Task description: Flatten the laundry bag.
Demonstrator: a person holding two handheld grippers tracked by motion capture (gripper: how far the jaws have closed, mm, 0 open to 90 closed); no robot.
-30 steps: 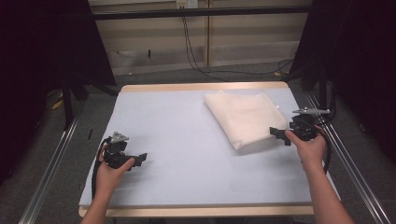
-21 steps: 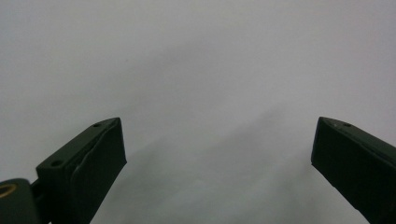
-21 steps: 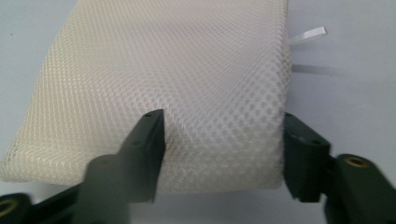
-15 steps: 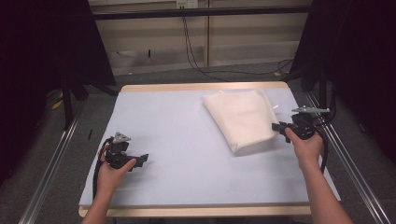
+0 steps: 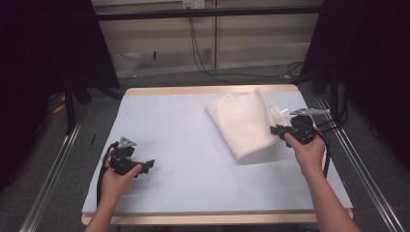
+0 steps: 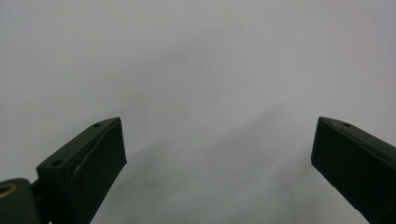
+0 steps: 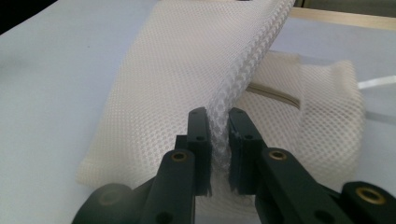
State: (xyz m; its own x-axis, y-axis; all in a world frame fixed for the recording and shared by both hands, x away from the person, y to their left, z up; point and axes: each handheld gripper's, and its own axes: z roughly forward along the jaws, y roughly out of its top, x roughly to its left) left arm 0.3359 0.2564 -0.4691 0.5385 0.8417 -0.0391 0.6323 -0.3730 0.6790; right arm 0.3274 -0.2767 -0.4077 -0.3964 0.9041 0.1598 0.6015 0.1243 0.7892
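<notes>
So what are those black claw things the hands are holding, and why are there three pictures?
Those are grippers, like big tweezers a person squeezes by hand. One picture comes from a camera up high, looking down at the table. The other two come from small cameras riding on each gripper, looking along its two black jaws. On the table lies a white mesh cloth, a bit like a net bag. The right gripper has just been closing and now pinches an edge of that cloth, lifting it into a ridge. The left gripper has its jaws wide apart over bare table, holding nothing.

dim room, evenly lit tabletop, soft shadows, blurred close foreground
</notes>
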